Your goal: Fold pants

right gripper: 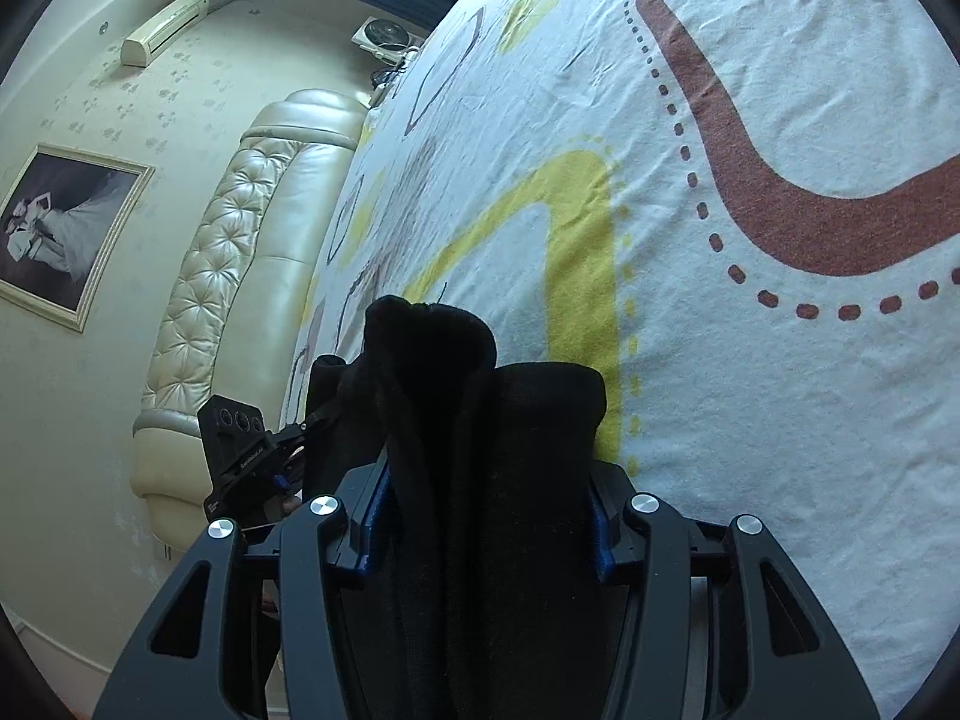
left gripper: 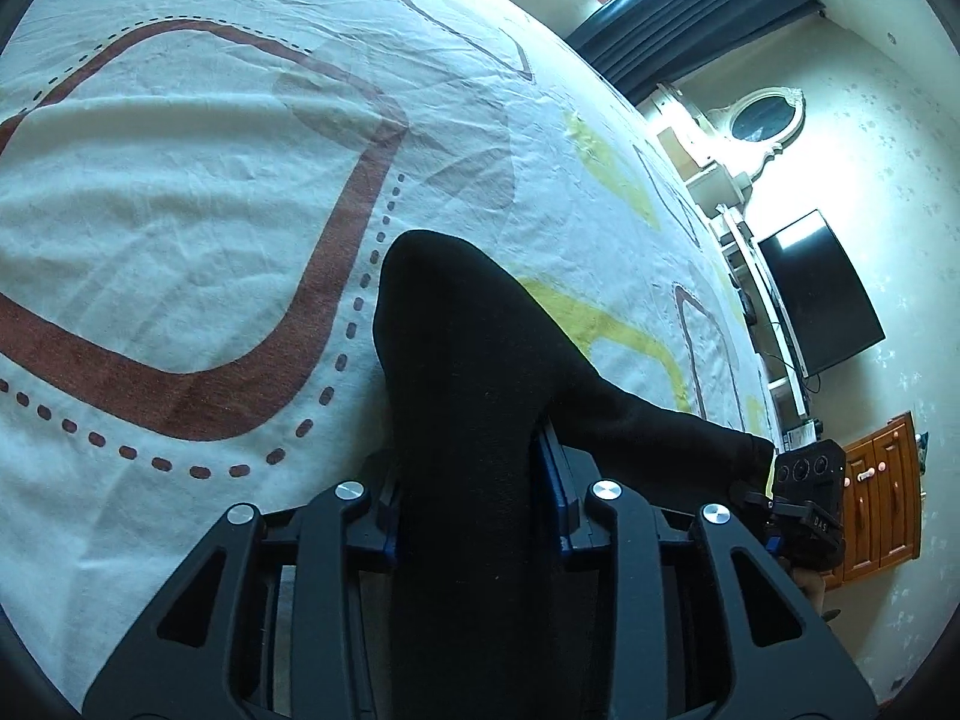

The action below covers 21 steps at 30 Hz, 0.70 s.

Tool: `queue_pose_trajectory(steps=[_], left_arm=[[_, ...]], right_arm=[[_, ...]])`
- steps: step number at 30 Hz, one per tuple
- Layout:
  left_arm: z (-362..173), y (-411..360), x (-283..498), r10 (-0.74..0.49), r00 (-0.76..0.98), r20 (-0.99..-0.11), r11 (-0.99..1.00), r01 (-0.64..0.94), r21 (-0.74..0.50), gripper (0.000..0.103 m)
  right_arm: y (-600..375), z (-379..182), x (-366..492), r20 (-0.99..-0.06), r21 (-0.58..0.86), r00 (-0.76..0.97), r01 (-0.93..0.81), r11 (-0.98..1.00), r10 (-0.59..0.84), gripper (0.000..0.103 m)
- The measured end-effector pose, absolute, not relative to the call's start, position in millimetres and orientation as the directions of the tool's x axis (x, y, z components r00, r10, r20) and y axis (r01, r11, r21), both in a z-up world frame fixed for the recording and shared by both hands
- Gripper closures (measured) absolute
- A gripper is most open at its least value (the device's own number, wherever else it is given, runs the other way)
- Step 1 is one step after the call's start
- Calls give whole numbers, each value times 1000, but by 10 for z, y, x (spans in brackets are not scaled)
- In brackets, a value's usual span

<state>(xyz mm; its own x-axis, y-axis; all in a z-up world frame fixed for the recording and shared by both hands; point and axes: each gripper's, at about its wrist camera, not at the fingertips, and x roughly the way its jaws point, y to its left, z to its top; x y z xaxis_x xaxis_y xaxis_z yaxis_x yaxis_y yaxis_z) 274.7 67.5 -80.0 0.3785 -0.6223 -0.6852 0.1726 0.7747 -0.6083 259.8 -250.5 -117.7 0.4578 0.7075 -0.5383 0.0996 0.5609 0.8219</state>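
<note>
1. Under everything is a big bed sheet (left gripper: 180,192), white with brown loops, dots and yellow shapes.
2. Left tongs (left gripper: 474,516) are squeezed narrow on the black pants (left gripper: 468,360). The dark cloth fills the gap between the two blue-edged fingers (left gripper: 555,480).
3. Right tongs (right gripper: 489,516) are also squeezed on the pants (right gripper: 480,420). A thick bunch of black cloth sits between them and pokes up past the tips.
4. From the left tongs, the pants stretch sideways to the right tongs (left gripper: 807,498), so the cloth hangs between the two, lifted off the sheet.
5. From the right camera, the left tongs (right gripper: 252,456) show on the left side, touching the same black cloth.
6. Past the bed on one side are a dark curtain (left gripper: 690,18), an oval mirror (left gripper: 765,117), a black screen (left gripper: 822,294) and a wooden cabinet (left gripper: 882,498).
7. On the other side are a puffy cream headboard (right gripper: 240,252), a framed picture (right gripper: 66,234) and an air conditioner (right gripper: 165,27) high on the wall.
</note>
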Motion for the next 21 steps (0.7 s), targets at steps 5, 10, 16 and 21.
queue_pose_trajectory(steps=[5, 10, 16, 21], left_arm=[[-712, 852, 2413, -653, 406, -639, 744, 187, -641, 41], [-679, 1110, 1829, -680, 415, -604, 710, 170, -683, 34], [-771, 1048, 1411, -699, 358, -619, 698, 157, -698, 28], [-849, 905, 1355, -691, 347, -634, 713, 185, -676, 25]], right_arm=[[-2576, -1038, 2266, -558, 806, 451, 95, 584, 696, 30], [-2653, -1087, 1755, -536, 831, 441, 121, 544, 720, 29], [-2448, -1114, 1525, -521, 840, 428, 105, 532, 738, 28], [-2357, -1108, 1557, -536, 830, 441, 121, 544, 720, 29]])
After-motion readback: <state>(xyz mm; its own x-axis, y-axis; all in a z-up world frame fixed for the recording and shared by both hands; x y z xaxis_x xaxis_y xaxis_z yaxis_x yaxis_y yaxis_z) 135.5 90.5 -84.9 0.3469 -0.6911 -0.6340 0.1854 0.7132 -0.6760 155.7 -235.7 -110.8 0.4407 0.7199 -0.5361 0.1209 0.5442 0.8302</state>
